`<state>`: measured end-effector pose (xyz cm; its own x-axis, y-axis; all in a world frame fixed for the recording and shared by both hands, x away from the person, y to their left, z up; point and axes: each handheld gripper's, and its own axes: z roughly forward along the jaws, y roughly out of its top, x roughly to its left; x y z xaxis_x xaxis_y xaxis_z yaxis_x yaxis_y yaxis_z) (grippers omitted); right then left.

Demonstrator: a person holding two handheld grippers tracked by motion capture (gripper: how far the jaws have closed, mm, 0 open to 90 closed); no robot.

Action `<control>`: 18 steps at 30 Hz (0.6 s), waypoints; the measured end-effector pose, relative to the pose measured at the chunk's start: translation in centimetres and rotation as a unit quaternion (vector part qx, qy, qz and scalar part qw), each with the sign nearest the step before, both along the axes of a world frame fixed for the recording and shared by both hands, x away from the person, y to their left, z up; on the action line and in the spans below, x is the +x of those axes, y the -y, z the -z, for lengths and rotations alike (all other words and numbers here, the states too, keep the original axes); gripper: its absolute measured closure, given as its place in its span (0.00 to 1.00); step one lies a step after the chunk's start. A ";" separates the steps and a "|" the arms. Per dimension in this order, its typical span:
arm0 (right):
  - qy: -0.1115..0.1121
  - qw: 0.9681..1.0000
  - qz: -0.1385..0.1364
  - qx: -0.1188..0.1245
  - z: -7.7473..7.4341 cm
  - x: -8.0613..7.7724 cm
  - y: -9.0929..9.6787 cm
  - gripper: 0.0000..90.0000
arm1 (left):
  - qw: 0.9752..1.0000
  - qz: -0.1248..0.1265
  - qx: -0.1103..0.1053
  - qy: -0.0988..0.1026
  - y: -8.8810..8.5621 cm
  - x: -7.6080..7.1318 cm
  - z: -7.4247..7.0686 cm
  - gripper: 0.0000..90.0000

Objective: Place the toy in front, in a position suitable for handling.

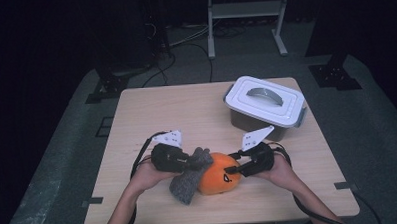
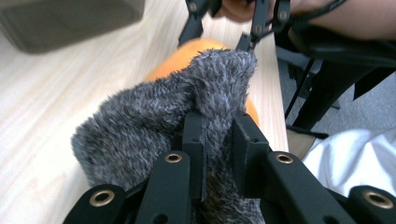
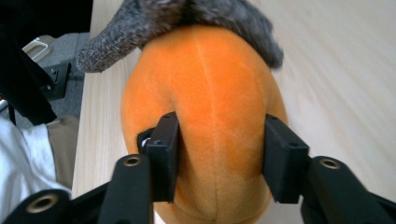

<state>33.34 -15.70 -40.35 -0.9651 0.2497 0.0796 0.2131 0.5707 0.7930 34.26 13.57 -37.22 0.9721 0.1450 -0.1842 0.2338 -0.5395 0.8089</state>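
An orange plush toy (image 1: 217, 180) with a small black face mark lies on the wooden table (image 1: 186, 107) near its front edge. A fuzzy grey sock (image 1: 189, 180) lies against the toy's left side, partly over it. My left gripper (image 1: 194, 161) is shut on a fold of the grey sock (image 2: 154, 121), the cloth pinched between both pads. My right gripper (image 1: 232, 170) comes in from the right, and its two pads press on either side of the orange plush toy (image 3: 210, 93). The grey sock (image 3: 187, 18) drapes over the toy's far end.
A grey box with a white handled lid (image 1: 264, 100) stands at the table's back right. A white frame (image 1: 246, 20) and black stands with cables are on the floor behind the table. The person's white sleeve (image 2: 355, 158) is near the front edge.
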 end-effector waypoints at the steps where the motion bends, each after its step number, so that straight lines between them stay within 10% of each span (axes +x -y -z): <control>1: 0.009 1.000 -0.007 0.000 -0.2 -0.1 -0.4 0.59 | 1.000 0.001 -0.002 0.004 0.2 0.0 -0.4 0.86; 7: 0.048 0.998 -0.038 -0.023 -0.6 -0.9 -2.5 0.60 | 1.000 0.005 0.021 0.016 0.8 -0.2 -1.0 0.86; 13: 0.033 0.999 -0.035 -0.018 0.0 -1.0 -1.0 0.58 | 1.000 -0.018 0.011 -0.010 -1.3 -0.2 0.8 0.86; 18: 0.014 1.000 -0.024 0.000 0.0 -0.6 -0.8 0.37 | 1.000 -0.019 0.019 -0.005 -1.6 -0.5 1.0 0.86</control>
